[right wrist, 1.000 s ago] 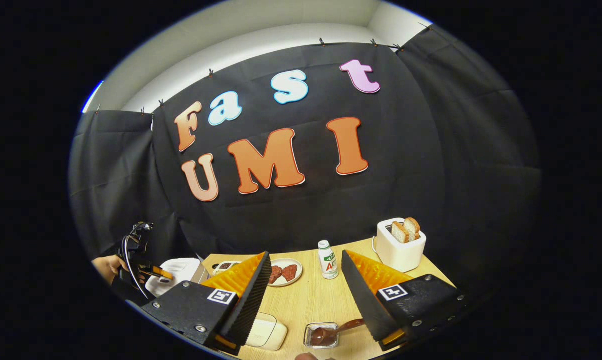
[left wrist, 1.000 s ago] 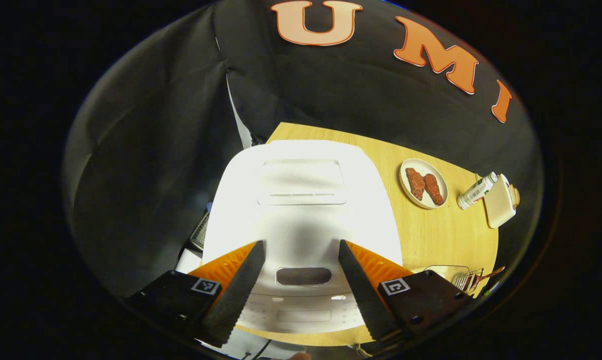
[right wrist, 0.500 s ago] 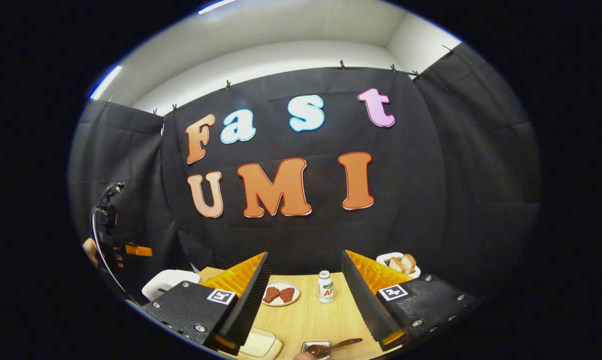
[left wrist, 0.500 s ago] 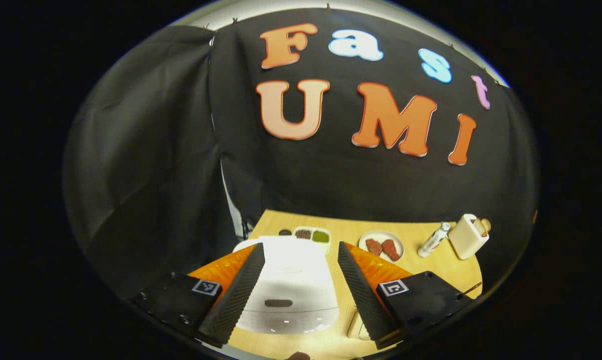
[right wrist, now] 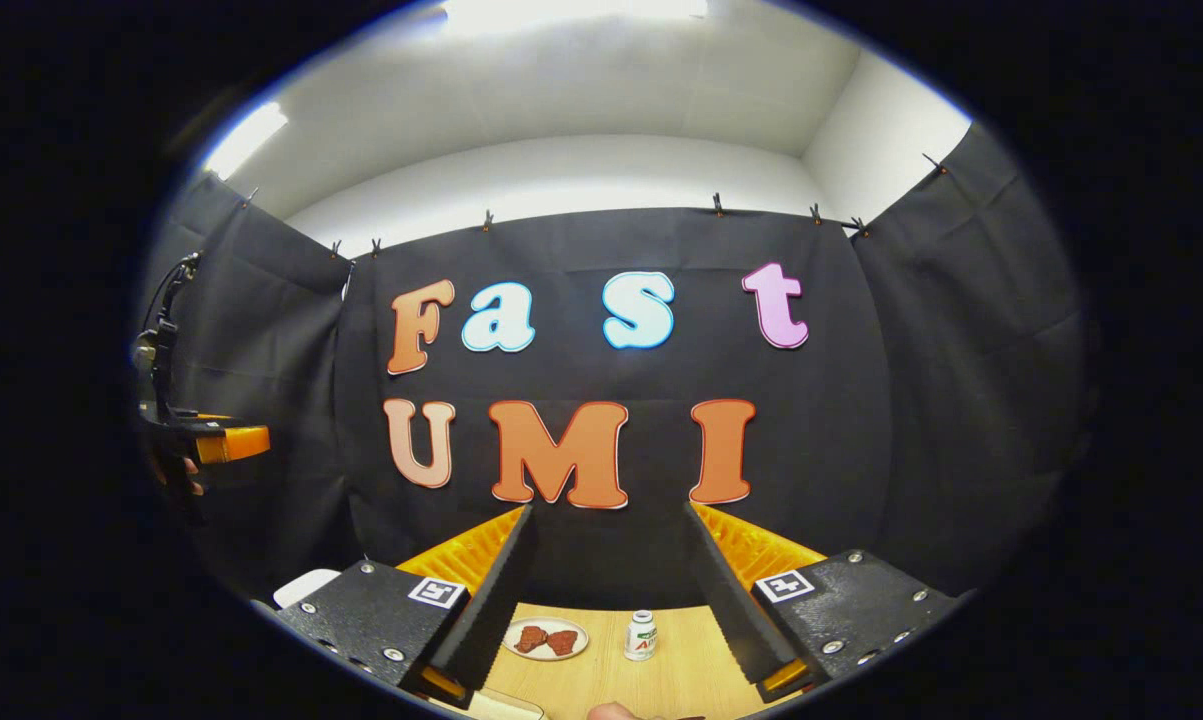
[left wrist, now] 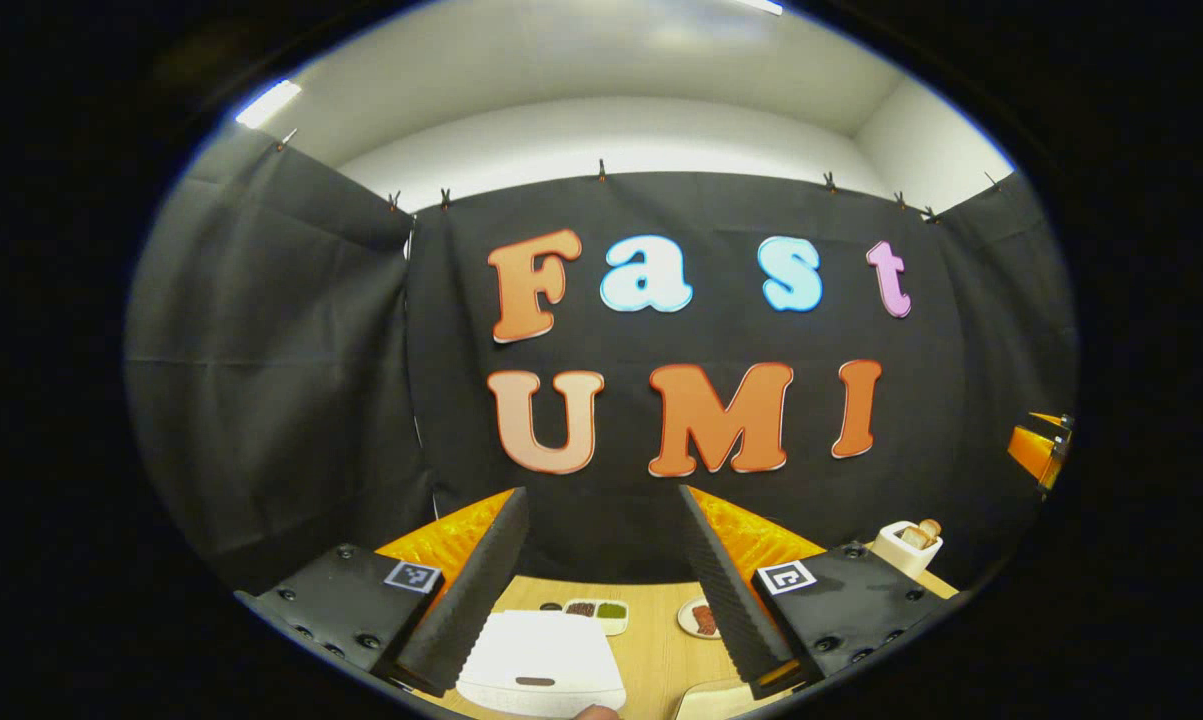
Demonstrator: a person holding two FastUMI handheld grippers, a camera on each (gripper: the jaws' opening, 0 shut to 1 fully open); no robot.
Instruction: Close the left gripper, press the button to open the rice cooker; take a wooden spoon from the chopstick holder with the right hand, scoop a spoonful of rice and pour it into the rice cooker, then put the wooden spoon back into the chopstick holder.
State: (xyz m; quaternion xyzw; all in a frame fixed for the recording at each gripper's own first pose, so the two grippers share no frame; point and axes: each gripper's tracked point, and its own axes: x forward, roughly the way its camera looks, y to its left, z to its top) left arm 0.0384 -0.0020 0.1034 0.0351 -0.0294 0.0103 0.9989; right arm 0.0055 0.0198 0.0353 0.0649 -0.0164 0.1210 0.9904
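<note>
The white rice cooker (left wrist: 543,665), lid down, sits low on the wooden table (left wrist: 651,650), far below my left gripper (left wrist: 601,495). That gripper is open with nothing between its fingers and points at the booth wall. My right gripper (right wrist: 609,512) is open too, held high and level, with nothing in it. The left gripper (right wrist: 223,440) and the hand holding it appear at the left edge of the right gripper view. A corner of the rice cooker (right wrist: 301,587) peeks out beside the right gripper's own left finger.
A plate of red meat pieces (right wrist: 546,638) and a small white bottle (right wrist: 641,635) stand on the table. A white toaster with bread (left wrist: 909,545) is at the right. A divided dish (left wrist: 596,610) lies behind the cooker.
Both grippers have risen and tilted up, away from the table. The rice cooker has shrunk to the bottom of the left gripper view. The spoon and its holder have dropped from the right gripper view.
</note>
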